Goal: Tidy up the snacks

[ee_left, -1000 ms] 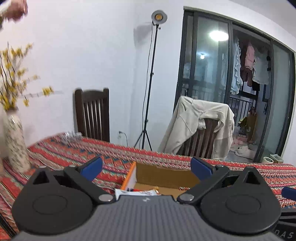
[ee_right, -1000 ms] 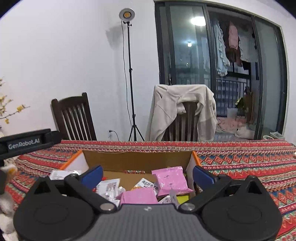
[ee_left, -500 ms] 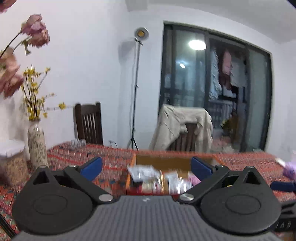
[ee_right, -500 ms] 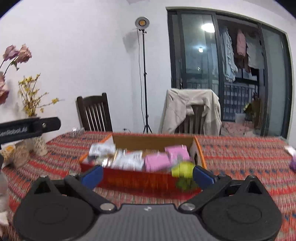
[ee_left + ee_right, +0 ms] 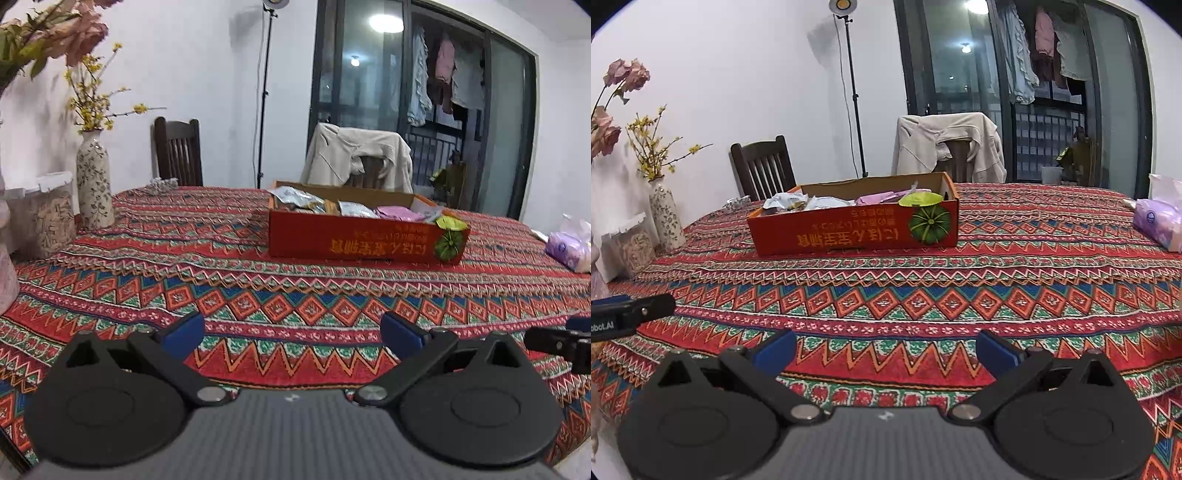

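Note:
A shallow red cardboard box (image 5: 354, 245) with yellow lettering and a green pumpkin picture stands on the patterned tablecloth, far ahead of both grippers; it also shows in the right wrist view (image 5: 849, 236). It holds several snack packets, among them pink ones (image 5: 397, 213) (image 5: 882, 198), white ones (image 5: 812, 202) and a yellow-green one (image 5: 919, 199). My left gripper (image 5: 291, 332) is open and empty, low over the near table. My right gripper (image 5: 884, 349) is open and empty, also near the front.
A patterned vase (image 5: 94, 181) with yellow flowers and a clear container (image 5: 40, 218) stand at the left. A purple bagged pack (image 5: 1160, 221) lies at the right. Two chairs (image 5: 762, 166), one draped with a beige jacket (image 5: 945, 147), stand behind the table.
Both grippers have drawn back from right over the box to the near side of the table. The box now sits far ahead. Both stay open and empty.

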Demonstrator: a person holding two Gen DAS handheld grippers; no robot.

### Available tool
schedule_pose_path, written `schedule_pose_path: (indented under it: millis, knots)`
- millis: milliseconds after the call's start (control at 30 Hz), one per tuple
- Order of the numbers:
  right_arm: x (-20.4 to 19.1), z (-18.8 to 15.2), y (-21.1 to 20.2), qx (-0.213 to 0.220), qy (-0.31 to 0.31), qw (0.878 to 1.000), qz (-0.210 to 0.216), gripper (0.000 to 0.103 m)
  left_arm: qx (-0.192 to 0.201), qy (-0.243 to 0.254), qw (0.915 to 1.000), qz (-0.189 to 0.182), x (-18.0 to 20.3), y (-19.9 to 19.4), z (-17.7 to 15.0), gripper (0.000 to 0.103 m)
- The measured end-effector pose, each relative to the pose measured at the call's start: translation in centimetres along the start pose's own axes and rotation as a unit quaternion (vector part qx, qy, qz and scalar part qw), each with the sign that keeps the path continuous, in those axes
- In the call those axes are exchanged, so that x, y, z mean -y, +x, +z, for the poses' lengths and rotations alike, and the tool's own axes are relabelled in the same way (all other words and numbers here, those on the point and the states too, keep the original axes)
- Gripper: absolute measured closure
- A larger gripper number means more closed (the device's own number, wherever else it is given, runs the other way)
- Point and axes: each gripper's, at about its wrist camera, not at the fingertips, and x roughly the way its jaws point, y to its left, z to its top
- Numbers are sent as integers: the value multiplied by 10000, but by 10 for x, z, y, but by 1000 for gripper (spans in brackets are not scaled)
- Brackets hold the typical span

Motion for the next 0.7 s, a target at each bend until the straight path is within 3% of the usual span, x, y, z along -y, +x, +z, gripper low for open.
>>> schedule_pose_path:
  millis: [700]
  knots:
    - [-5, 2, -8, 89, -38, 9999, 36, 0, 214, 140, 9996, -135, 10, -11, -2, 0]
